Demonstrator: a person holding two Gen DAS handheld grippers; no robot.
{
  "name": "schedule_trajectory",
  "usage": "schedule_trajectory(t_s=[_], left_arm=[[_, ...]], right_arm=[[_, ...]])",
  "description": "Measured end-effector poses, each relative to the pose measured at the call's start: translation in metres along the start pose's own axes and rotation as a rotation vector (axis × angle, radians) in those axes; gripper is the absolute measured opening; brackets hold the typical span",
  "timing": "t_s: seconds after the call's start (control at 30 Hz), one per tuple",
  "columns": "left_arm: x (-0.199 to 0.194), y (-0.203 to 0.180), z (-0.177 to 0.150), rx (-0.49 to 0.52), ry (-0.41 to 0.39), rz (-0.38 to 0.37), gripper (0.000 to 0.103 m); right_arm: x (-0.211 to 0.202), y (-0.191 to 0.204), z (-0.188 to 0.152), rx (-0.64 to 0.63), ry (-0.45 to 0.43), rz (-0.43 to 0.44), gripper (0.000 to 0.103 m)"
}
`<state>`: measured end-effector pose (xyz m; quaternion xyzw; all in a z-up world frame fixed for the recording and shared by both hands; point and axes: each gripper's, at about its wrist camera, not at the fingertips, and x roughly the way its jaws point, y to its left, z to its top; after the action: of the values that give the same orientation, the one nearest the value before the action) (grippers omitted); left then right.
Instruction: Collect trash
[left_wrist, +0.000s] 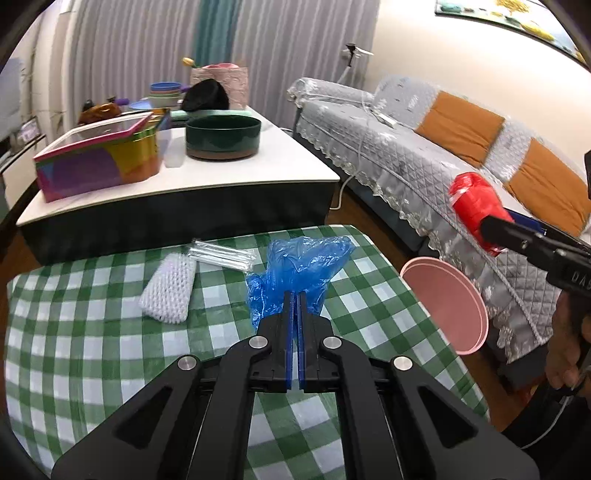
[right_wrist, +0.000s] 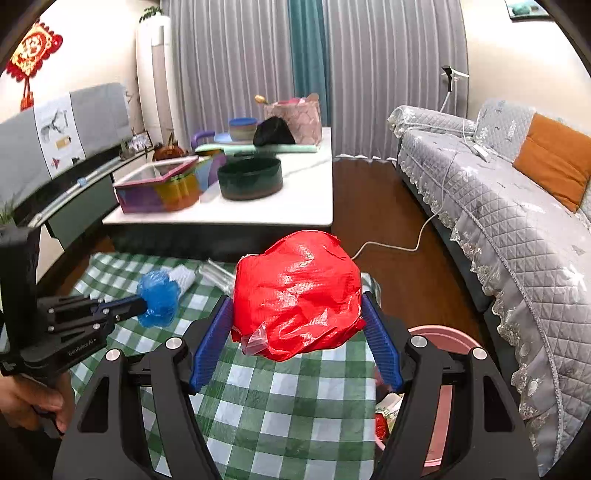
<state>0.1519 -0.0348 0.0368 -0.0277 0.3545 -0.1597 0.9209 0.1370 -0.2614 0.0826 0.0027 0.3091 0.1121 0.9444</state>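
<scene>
on the left of the green checked cloth (left_wrist: 92, 332) lies a white foam net (left_wrist: 168, 291), with a clear wrapper (left_wrist: 221, 254) just beside its far end. both lie flat on the cloth and free of either gripper.

the left gripper (left_wrist: 295, 295) is clenched, its blue pads (left_wrist: 291, 332) pressed together on a crumpled blue bag (left_wrist: 295, 269). in the right wrist view the same bag (right_wrist: 159, 297) hangs bunched at the fingertips of that gripper (right_wrist: 142, 302), raised above the cloth (right_wrist: 280, 406). a hand (right_wrist: 35, 402) grips its handle at the lower left.

the right gripper (right_wrist: 297, 299) stands with its jaws wide, and between them sits a crumpled red wrapper (right_wrist: 295, 291). both blue pads (right_wrist: 210, 339) press on its sides, so it is grasped and held clear of the cloth. in the left wrist view the wrapper (left_wrist: 476, 206) shows at the end of that gripper (left_wrist: 487, 225), up in the air to the right of the cloth's edge and above a pink bin (left_wrist: 454, 306).

the bin (right_wrist: 443, 332) stands on the floor just beside the right edge of the cloth, between it and a grey sofa (left_wrist: 406, 155). some scraps show inside it, too hidden to tell apart.

beyond the cloth stands a white table (left_wrist: 221, 173) with a dark green bowl (left_wrist: 223, 136) and a coloured box (left_wrist: 99, 162) on it.
</scene>
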Motion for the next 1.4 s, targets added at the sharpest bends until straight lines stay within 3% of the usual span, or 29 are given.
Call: schedule_trajectory(t_s=[0.43,0.53,0.7,1.4], left_arm=[[-0.017,-0.032,-0.036,-0.083,-0.079,0.063,0.001],[-0.009,-0.038,-0.048,-0.087,-0.066,0.083,0.001],[0.002,-0.057,-0.053,-0.031,-0.049,0.073,0.001],[0.028,-0.114,-0.049,0.009,-0.032,-0.023,0.001]], right_arm=[[-0.007,-0.031,-0.036,0.048,-0.026,-0.015,0.069],[-0.014,-0.042,-0.041,0.044,-0.038,-0.041,0.069],[-0.023,-0.058,-0.047,0.058,-0.046,-0.064,0.069],[-0.064,-0.140,-0.071,0.163,-0.062,-0.190,0.069]])
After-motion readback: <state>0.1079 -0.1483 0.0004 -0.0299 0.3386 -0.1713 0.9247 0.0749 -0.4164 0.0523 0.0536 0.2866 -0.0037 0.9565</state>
